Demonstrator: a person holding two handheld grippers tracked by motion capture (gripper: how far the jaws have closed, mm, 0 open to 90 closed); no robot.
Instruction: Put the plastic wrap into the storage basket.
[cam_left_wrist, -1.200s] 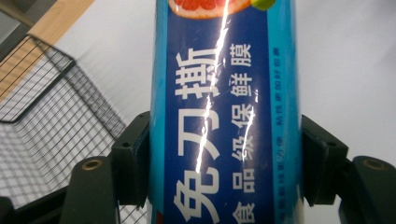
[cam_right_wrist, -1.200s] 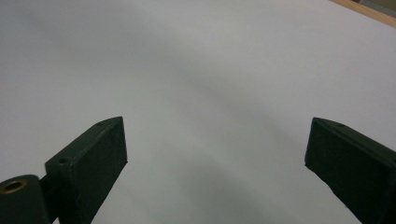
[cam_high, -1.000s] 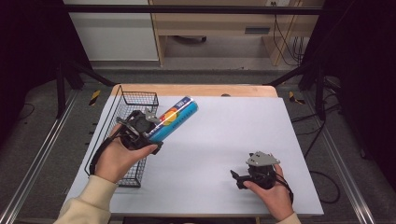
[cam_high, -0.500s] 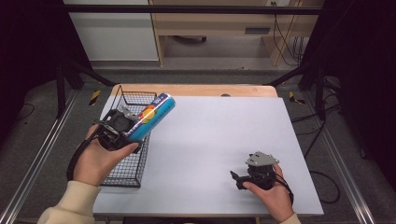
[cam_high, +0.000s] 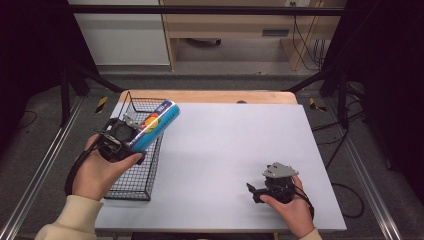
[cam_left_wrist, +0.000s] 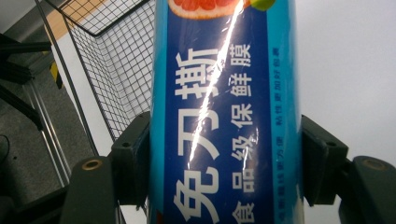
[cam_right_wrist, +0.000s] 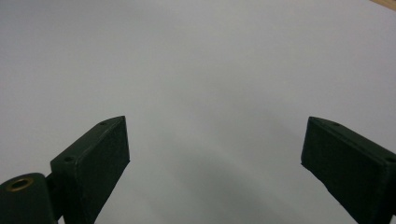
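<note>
One blue roll (cam_high: 152, 125) sat clamped in the left gripper (cam_high: 131, 131), above the basket (cam_high: 131, 187) at nine o'clock; lowering it in seemed next. Right gripper (cam_high: 256, 192) rested open on the desk (cam_high: 235, 140).

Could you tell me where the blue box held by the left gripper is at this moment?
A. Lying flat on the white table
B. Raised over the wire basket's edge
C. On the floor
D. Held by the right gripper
B: the left gripper is clamped on the blue box, which hangs tilted above the near-right rim of the wire basket.
</note>
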